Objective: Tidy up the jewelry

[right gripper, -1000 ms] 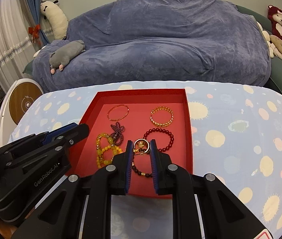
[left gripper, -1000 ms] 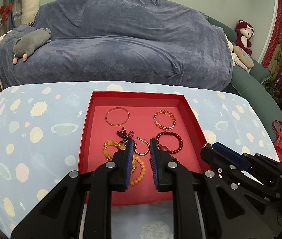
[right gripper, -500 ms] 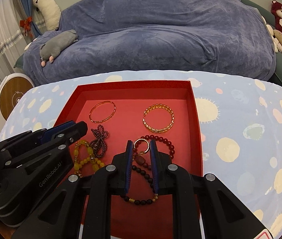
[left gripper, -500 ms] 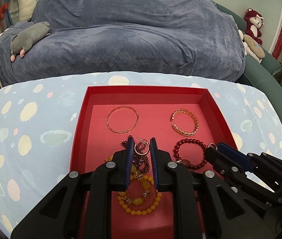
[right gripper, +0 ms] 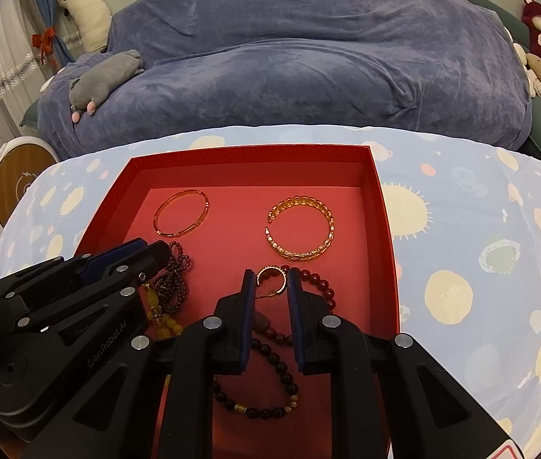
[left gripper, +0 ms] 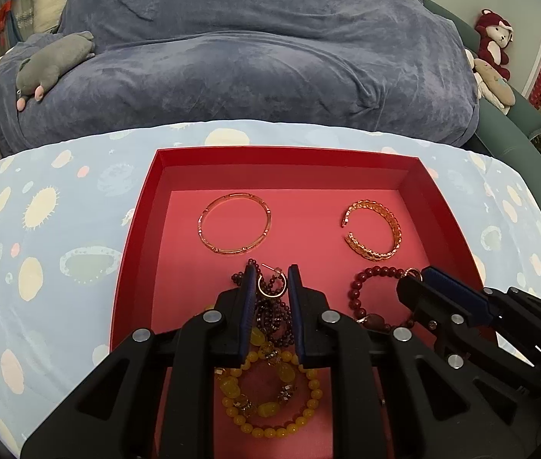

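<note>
A red tray (left gripper: 136, 229) (right gripper: 381, 206) lies on the spotted cloth. My left gripper (left gripper: 270, 279) is shut on a gold hoop earring (left gripper: 266, 288) above dark garnet beads (left gripper: 274, 317) and yellow bead bracelets (left gripper: 266, 397). My right gripper (right gripper: 270, 283) is shut on a second gold hoop earring (right gripper: 270, 277) above a red bead bracelet (right gripper: 320, 287) and a dark bead bracelet (right gripper: 263, 394). A thin gold bangle (left gripper: 234, 223) (right gripper: 182, 212) and an open gold cuff (left gripper: 375, 235) (right gripper: 303, 227) lie at the tray's back.
A sofa under a blue-grey blanket (left gripper: 251, 57) stands behind the table. A grey plush (left gripper: 52, 65) lies on its left, a red plush (left gripper: 494, 42) at its right. A round wooden-topped device (right gripper: 18, 183) stands left of the table.
Both grippers have moved forward and lower over the tray, each still holding its earring. The tray and jewelry look larger and nearer.
</note>
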A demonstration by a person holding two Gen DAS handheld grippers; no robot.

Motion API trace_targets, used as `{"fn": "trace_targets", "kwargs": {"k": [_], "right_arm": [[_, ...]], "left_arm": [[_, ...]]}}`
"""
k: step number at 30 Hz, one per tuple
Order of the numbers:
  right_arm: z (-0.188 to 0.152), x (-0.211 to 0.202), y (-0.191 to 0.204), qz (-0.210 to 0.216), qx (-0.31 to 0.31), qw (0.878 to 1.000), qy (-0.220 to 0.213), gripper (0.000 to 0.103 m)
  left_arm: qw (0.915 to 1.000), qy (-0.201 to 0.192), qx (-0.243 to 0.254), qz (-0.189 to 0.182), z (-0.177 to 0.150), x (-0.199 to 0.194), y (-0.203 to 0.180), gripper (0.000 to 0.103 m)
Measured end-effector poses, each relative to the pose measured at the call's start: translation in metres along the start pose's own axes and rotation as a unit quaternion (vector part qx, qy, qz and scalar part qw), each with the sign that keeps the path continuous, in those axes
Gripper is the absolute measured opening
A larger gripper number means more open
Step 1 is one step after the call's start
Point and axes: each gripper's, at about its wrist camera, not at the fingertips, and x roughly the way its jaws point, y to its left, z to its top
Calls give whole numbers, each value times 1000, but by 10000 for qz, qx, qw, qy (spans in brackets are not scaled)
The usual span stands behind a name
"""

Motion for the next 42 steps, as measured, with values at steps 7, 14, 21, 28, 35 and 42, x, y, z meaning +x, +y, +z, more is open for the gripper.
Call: {"fn": "trace_targets", "kwargs": {"k": [7, 14, 21, 28, 35, 42], "right_arm": [[-1, 4, -1, -18, -1, 10000, 35, 16], [-1, 6, -2, -40, 7, 10000, 52, 16], [-1, 7, -3, -51, 5, 10000, 69, 17], [-1, -3, -1, -99, -3, 10000, 7, 19], [1, -26, 2, -124, -8, 9999, -113, 20], [-2, -58, 6, -155, -21, 9996, -254, 21]], "left_arm": [[10000, 36, 11, 15, 0, 5, -2, 17], [10000, 64, 6, 24, 0, 8, -3, 17], [9999, 102, -22, 57, 1, 11, -3, 18], [9997, 24, -70, 212, 3, 3, -4, 40], [9996, -82, -78, 245, 5, -20, -5, 41], [9993, -253, 0, 287, 3, -53, -12, 42]]}}
